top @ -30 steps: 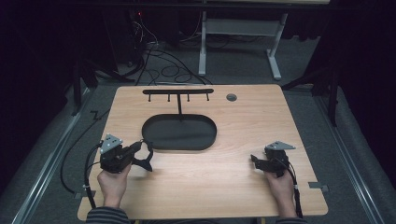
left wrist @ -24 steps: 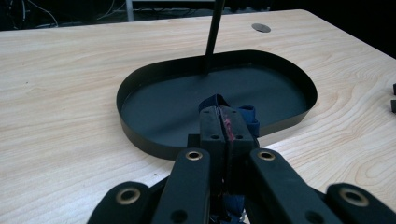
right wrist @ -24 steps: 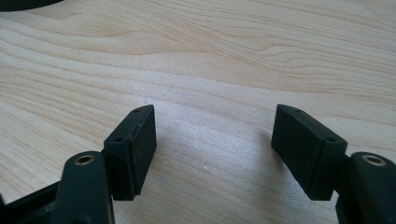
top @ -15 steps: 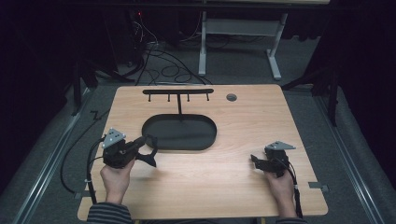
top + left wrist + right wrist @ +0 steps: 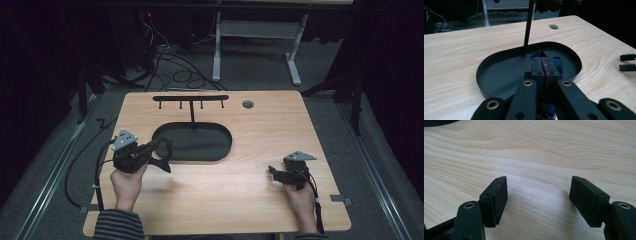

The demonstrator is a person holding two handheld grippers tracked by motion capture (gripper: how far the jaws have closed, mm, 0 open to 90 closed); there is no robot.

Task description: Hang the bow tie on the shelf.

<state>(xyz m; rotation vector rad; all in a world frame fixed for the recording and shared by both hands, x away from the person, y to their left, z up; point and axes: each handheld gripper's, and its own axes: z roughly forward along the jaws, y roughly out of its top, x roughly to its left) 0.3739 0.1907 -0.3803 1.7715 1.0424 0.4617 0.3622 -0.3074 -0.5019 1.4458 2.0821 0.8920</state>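
My left gripper [image 5: 161, 149] hovers over the near left edge of a black oval tray [image 5: 222, 150], shut on a small dark blue cloth piece [image 5: 163, 163] that hangs from its jaws. In the left gripper view the jaws [image 5: 545, 67] are pressed together on the blue cloth [image 5: 558, 62], which has a red streak, above the tray [image 5: 499, 82]. A black post [image 5: 528, 27] rises from the tray's far side to a hook bar [image 5: 190, 98]. My right gripper [image 5: 273, 171] rests low at the front right, open; nothing lies between its pads [image 5: 539, 192].
The wooden table [image 5: 260, 125] has a round cable hole [image 5: 247, 104] at the back right. The right gripper's two jaw tips [image 5: 627, 62] poke in at the edge of the left gripper view. Cables and a table frame lie on the floor behind.
My left gripper has risen and moved right toward the tray's edge, carrying the cloth piece. The right hand has stayed put.
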